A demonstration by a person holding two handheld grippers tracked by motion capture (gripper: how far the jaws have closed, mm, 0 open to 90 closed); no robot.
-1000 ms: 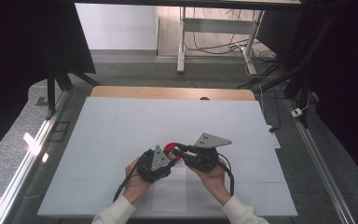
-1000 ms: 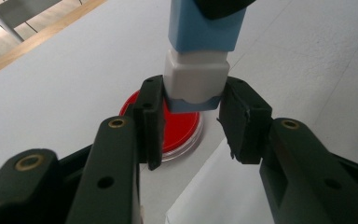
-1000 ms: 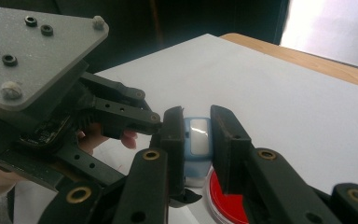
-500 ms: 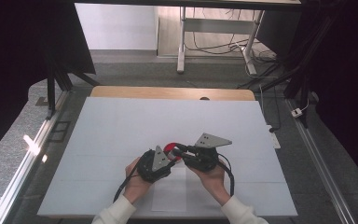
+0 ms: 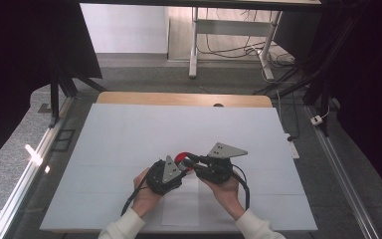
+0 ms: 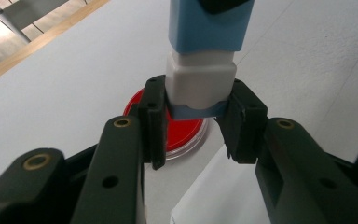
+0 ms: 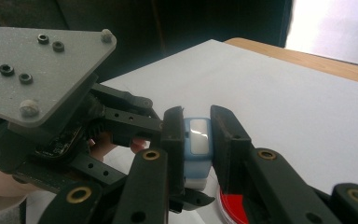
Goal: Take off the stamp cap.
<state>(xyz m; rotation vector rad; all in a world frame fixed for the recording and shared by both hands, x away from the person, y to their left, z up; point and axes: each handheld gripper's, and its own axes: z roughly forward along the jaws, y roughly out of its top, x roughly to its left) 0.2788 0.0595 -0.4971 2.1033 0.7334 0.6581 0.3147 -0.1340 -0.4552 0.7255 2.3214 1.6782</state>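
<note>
Both tools grip one blue-white block: left tool (image 6: 193, 123) clamps its white end, right tool (image 7: 196, 144) its blue body (image 7: 196, 142); a red dish (image 6: 179, 126), apparently, lies beneath.

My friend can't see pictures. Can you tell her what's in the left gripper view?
The left hand-held gripper is closed on the white end of a blue and white block that stands up between its black jaws. Behind it, a round red dish lies flat on the white table.

Lab: dark curtains (image 5: 25, 59), framed white table (image 5: 129, 129)
</note>
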